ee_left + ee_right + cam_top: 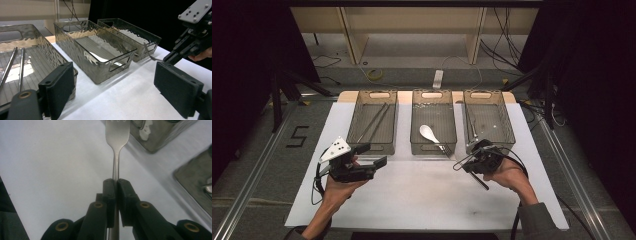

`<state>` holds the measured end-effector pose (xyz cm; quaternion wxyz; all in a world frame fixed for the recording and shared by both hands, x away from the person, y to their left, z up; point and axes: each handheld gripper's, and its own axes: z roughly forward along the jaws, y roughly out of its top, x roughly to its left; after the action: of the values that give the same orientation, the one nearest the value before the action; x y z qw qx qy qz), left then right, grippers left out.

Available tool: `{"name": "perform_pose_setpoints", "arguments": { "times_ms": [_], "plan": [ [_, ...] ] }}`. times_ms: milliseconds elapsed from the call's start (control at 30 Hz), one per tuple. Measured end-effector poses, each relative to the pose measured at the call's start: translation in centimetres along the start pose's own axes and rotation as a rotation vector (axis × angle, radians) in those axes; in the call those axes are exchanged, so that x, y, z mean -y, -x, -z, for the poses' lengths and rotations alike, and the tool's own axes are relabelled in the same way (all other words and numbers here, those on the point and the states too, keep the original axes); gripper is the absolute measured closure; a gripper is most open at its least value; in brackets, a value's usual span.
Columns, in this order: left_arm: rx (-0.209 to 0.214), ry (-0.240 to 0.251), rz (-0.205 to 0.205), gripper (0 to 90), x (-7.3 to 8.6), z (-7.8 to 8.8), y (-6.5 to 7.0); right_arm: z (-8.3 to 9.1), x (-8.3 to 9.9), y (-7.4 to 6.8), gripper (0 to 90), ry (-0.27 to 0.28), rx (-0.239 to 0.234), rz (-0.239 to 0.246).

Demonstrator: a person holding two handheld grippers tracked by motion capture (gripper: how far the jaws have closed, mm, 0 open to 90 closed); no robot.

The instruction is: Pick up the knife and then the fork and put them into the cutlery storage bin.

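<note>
Right gripper (115, 185) clamped on a fork (117, 137), jaws closed flat against the handle a little below the neck, tines pointing away along the jaw line. Held over the white table cover (422, 195), just in front of the near edge of the row of bins, between the middle bin (433, 146) and the right bin (508, 131); seen from above as a thin dark rod crossing the right hand (507, 175).

Handling, as a judgement: thin polished metal, stiff, light, not fragile, but slick and narrow. Liable to swivel between flat pads if pinched at one point only, head-heavy side tending to droop. Best hold: across the flat of the handle, close to the balance point near the neck, roughly as gripped now. Release low into a bin to avoid a bounce or clatter.

Left gripper (371, 156) wide open, nothing between the pads, hovering over the cover in front of the left bin (357, 131).

Count: three clear ripple-walled bins in a row at the far side of the cover. Left bin: two long thin metal sticks, probably chopsticks (14, 63), lying side by side. Middle bin: one white spoon (428, 133). Right bin: one slim piece of cutlery (473, 126) along the left wall, too small to name with confidence. Forks in hand: one. Grippers: two.
</note>
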<state>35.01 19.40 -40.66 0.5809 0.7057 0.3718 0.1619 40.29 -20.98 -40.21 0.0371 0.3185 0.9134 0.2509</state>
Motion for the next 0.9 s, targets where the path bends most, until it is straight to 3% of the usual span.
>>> {"name": "perform_pose_setpoints", "arguments": {
  "times_ms": [367,533,900],
  "plan": [
    [-0.001,0.003,0.002,15.9,0.0,0.0,0.0,2.4,0.7,1.9,85.1,0.104,0.032,-0.063],
    [-0.001,0.003,0.002,16.0,0.0,0.0,0.0,2.8,0.7,2.5,85.2,0.158,0.064,-0.092],
    [-0.002,0.005,0.002,15.9,0.0,0.0,0.0,3.8,1.1,3.7,85.2,0.243,0.085,-0.147]
  ]
}}
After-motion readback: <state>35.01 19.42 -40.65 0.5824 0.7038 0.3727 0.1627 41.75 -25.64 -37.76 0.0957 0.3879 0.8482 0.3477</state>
